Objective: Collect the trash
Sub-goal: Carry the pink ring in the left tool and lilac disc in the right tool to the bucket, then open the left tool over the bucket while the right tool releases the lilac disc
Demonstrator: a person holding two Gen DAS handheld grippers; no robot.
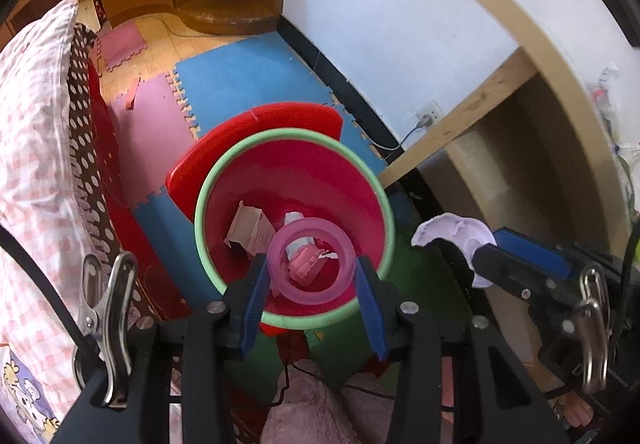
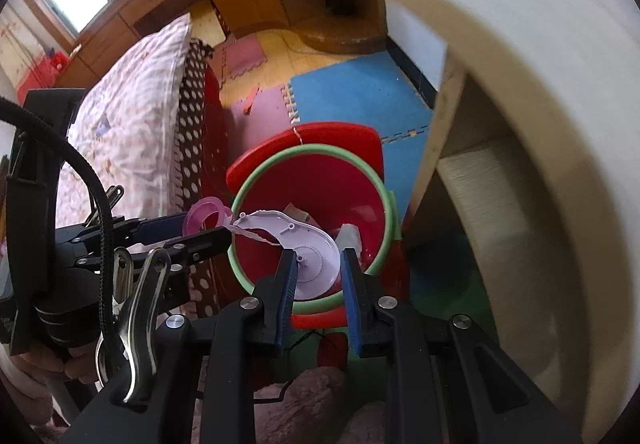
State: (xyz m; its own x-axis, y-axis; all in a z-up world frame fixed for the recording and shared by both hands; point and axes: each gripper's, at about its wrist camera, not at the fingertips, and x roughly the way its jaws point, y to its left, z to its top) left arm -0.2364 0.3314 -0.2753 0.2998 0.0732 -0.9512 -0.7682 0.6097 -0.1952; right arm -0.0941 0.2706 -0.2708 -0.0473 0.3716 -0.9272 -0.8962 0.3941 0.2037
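Left wrist view: left gripper (image 1: 312,276) pointed steeply down over the red bin (image 1: 296,180), whose rim is green. Its blue pads (image 1: 254,308) were clamped on the two sides of a translucent pink ring (image 1: 311,259); the ring hung directly above the bin's mouth. Through and around the ring this view showed the bin's contents: a folded pale carton (image 1: 248,228) and torn paper scraps (image 1: 294,218) on the bottom. The right wrist view showed little of that.

Same view, to the right of the left gripper: the right gripper (image 1: 486,258) came in from the side, with a pale lilac plastic piece (image 1: 452,228) sticking out of its tip, beyond the bin's rim.

Right wrist view: right gripper (image 2: 318,276), also angled steeply down, jaws closed on the round end of the lilac plastic piece (image 2: 288,234). Only this view showed its moulded pegs and ridged circle, and its curved arm reaching across the bin (image 2: 320,184). The left gripper (image 2: 208,230) lay to the left, ring (image 2: 202,216) in its tip.

The bin stood on a red plastic stool (image 2: 340,136), on foam floor tiles (image 2: 360,96) beside a bed (image 2: 132,100).
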